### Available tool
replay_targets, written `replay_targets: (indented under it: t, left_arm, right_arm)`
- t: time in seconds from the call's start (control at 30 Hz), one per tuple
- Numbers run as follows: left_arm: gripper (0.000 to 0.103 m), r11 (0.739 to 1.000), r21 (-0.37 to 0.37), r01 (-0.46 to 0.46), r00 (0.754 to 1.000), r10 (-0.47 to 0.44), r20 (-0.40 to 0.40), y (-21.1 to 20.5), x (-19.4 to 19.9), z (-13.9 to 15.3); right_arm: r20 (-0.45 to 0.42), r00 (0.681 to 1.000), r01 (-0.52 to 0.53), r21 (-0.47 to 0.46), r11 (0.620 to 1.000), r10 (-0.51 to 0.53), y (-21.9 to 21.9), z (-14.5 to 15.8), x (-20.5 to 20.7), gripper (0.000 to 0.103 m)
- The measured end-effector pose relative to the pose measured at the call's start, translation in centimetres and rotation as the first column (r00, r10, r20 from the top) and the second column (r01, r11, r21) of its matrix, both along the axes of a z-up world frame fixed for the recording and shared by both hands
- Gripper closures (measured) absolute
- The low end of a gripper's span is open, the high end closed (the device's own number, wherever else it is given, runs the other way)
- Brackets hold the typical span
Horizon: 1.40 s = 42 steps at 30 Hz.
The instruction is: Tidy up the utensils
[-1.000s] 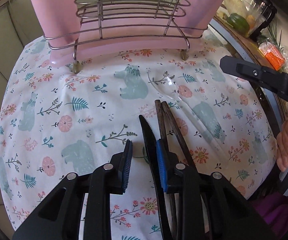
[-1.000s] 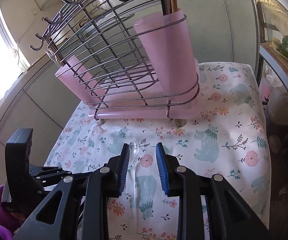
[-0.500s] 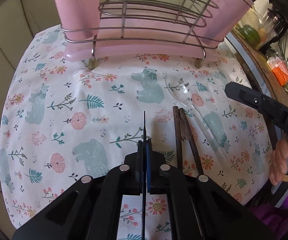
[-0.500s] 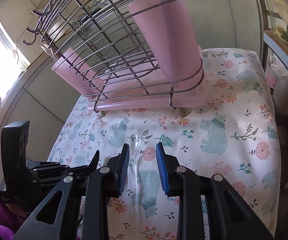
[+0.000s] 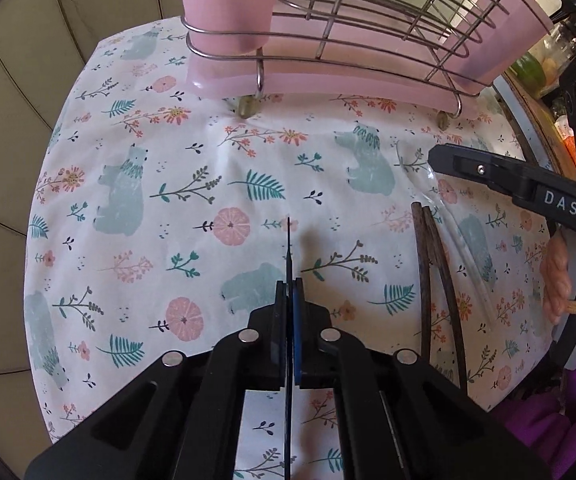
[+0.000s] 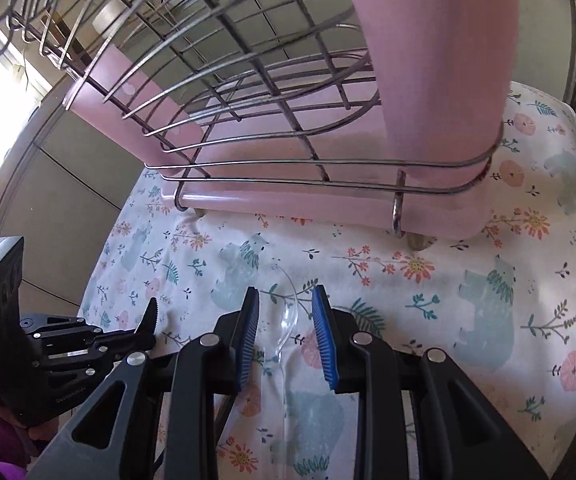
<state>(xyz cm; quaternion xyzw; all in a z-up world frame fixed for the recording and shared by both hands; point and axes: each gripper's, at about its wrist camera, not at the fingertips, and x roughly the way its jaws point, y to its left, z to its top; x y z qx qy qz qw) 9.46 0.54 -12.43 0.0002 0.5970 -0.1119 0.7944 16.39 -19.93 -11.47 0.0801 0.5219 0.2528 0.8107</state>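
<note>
Your left tool (image 5: 289, 300) is clamped tight on a black serrated knife (image 5: 289, 248), held edge-on so the blade shows as a thin line rising above the bear-and-flower tablecloth (image 5: 168, 184) on the bench. From the right wrist view the knife's toothed tip (image 6: 151, 318) pokes out past your left tool, clear of the cloth. Your right tool (image 6: 286, 334) stands half open, its blue pads (image 6: 250, 336) either side of a clear plastic spoon (image 6: 286, 320) that lies on the cloth; the pads are not pressing it. A pair of dark wooden chopsticks (image 5: 433, 272) lies just beside the spoon, on its left. The pink-lined wire utensil rack (image 5: 327, 60) stands at the far edge of the cloth
</note>
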Motion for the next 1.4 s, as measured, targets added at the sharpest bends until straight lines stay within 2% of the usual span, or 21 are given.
replay_targets:
  t: [0.13,0.23,0.3,0.33,0.4,0.6,0.9,1.1,1.23,1.33,1.4]
  left_arm:
    - [0.101,0.999,0.010,0.045,0.999,-0.044,-0.031,-0.1,0.8,0.0]
    - [0.101,0.998,0.015,0.068,0.996,-0.067,-0.058,0.1,1.4,-0.1]
    - [0.101,0.997,0.015,0.075,0.995,-0.074,-0.070,0.2,1.4,-0.1]
    - [0.101,0.997,0.015,0.076,0.995,-0.075,-0.073,0.0,1.6,-0.2]
    - [0.101,0.997,0.014,0.071,0.995,-0.070,-0.077,-0.1,1.6,-0.3]
    - [0.101,0.998,0.006,0.056,0.995,-0.055,-0.080,-0.7,2.3,-0.6]
    - [0.101,0.999,0.003,0.041,0.997,-0.040,-0.066,-0.5,1.5,-0.6]
    - [0.101,0.999,-0.011,0.042,0.998,-0.042,0.040,-0.2,-0.4,1.0]
    - [0.101,0.997,-0.077,0.010,0.991,0.001,0.132,1.1,-1.4,3.3]
    - [0.101,0.990,-0.139,-0.014,0.971,0.047,0.236,2.4,-2.2,5.9]
    - [0.101,0.983,-0.182,-0.032,0.948,0.087,0.305,3.2,-2.5,8.0]
  right_arm:
    - [-0.042,0.998,-0.048,-0.029,0.998,0.047,1.0,-1.1,1.1,0.075]
    - [-0.038,0.996,-0.081,-0.065,0.995,0.079,1.8,-1.3,1.2,0.076]
    - [-0.031,0.996,-0.090,-0.083,0.993,0.087,2.1,-1.3,1.0,0.082]
    - [-0.026,0.995,-0.096,-0.091,0.991,0.094,2.2,-1.4,0.8,0.090]
    - [-0.017,0.995,-0.101,-0.107,0.989,0.100,2.3,-1.4,0.5,0.097]
    - [0.006,0.995,-0.095,-0.062,0.994,0.096,1.8,-0.7,-0.9,0.100]
    - [0.130,0.991,-0.024,0.006,1.000,0.023,-0.6,3.1,-3.4,0.101]
    - [0.239,0.970,0.034,0.028,0.999,-0.039,-2.1,6.5,-4.8,0.101]
    - [0.305,0.949,0.069,0.065,0.996,-0.086,-3.2,8.7,-5.6,0.101]
    - [0.364,0.924,0.086,0.092,0.992,-0.114,-3.9,10.6,-6.2,0.101]
    - [0.415,0.900,0.098,0.113,0.989,-0.137,-4.4,12.4,-6.5,0.101]
